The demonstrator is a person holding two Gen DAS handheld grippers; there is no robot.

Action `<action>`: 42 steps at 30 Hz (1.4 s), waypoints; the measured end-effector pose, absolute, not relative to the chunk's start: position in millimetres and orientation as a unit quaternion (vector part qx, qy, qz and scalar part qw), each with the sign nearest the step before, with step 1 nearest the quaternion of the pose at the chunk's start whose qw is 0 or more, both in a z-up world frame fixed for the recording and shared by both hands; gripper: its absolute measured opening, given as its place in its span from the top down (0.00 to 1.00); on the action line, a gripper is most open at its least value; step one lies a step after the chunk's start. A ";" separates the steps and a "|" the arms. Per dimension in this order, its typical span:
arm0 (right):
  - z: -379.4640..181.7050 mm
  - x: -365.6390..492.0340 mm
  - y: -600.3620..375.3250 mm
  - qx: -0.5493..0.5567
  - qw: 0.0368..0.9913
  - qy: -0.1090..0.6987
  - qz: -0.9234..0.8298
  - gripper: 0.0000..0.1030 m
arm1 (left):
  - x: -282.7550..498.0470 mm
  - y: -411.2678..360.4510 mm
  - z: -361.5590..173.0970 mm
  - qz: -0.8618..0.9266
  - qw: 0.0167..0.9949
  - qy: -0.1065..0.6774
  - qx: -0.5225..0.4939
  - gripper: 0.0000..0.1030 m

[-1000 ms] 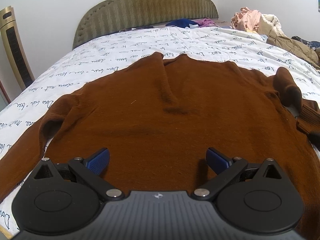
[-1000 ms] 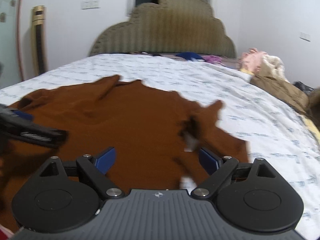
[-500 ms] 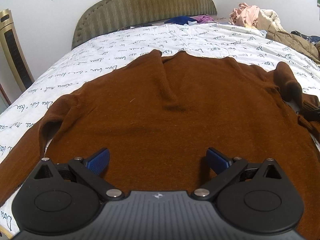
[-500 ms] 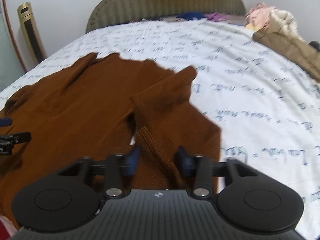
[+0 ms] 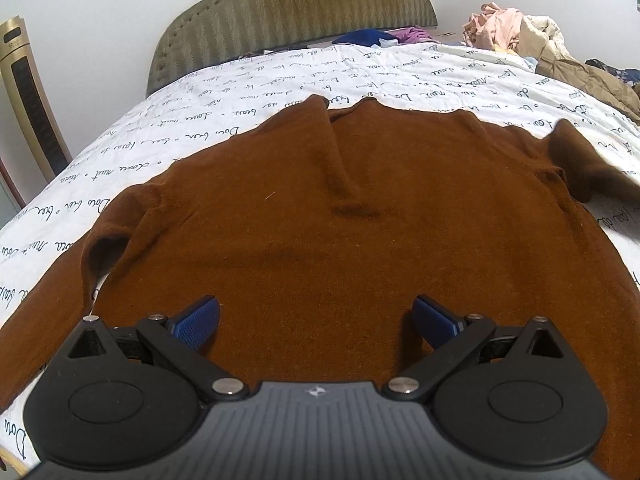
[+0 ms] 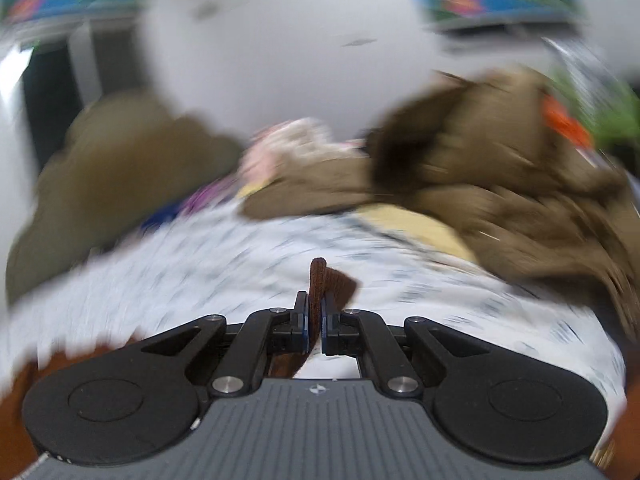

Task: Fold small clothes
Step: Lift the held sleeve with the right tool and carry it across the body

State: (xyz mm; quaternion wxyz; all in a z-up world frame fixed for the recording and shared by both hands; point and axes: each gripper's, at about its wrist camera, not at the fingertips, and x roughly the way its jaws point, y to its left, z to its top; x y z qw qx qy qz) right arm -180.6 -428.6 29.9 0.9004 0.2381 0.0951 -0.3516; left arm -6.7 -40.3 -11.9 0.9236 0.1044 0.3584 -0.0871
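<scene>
A brown knit sweater [image 5: 360, 216] lies spread flat on the white printed bedsheet [image 5: 224, 120], neck toward the headboard. My left gripper [image 5: 316, 316] is open and empty, just above the sweater's lower body. My right gripper [image 6: 315, 320] is shut on the ribbed cuff of the sweater's right sleeve [image 6: 326, 280], which sticks up between the fingers. The right wrist view is blurred by motion. The sleeve's far end [image 5: 592, 176] trails off the right edge of the left wrist view.
A padded olive headboard [image 5: 292, 12] stands at the far end of the bed. A pile of clothes [image 5: 532, 44] lies at the far right; it shows large and blurred in the right wrist view [image 6: 500, 184]. A tall gold appliance [image 5: 28, 104] stands at left.
My right gripper closed on the sleeve cuff and swung up and to the right with it, so its view now faces the clothes pile. The left gripper has barely moved.
</scene>
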 end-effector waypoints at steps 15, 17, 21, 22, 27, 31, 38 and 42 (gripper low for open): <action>-48.2 -195.3 -463.6 0.442 0.829 0.101 -0.328 0.74 | -7.4 -43.1 -13.0 -0.088 0.923 0.359 0.109 0.00; -49.0 -190.3 -468.4 0.447 0.823 0.099 -0.336 0.89 | -7.0 -41.3 -12.1 -0.087 0.924 0.357 0.109 0.00; -35.2 -195.4 -479.1 0.423 0.829 0.060 -0.361 0.89 | -4.6 -33.6 -5.6 -0.085 0.929 0.346 0.099 0.00; -24.9 -197.5 -479.1 0.404 0.831 0.042 -0.381 0.89 | -3.3 -30.7 -3.0 -0.084 0.931 0.344 0.092 0.00; 26.0 -190.9 -467.4 0.303 0.839 -0.012 -0.451 0.89 | 8.4 -15.2 4.7 -0.066 0.936 0.341 0.055 0.00; 48.7 -141.0 -431.6 0.223 0.893 0.032 -0.390 0.89 | 14.6 -9.7 2.9 -0.066 0.936 0.344 0.042 0.00; 50.9 -40.8 -358.0 0.170 0.954 0.116 -0.220 0.89 | 15.0 -5.1 2.5 -0.044 0.950 0.305 0.046 0.00; 54.1 -1.5 -314.0 0.138 0.967 0.148 -0.157 0.89 | 20.7 1.0 0.5 -0.056 0.946 0.318 0.030 0.00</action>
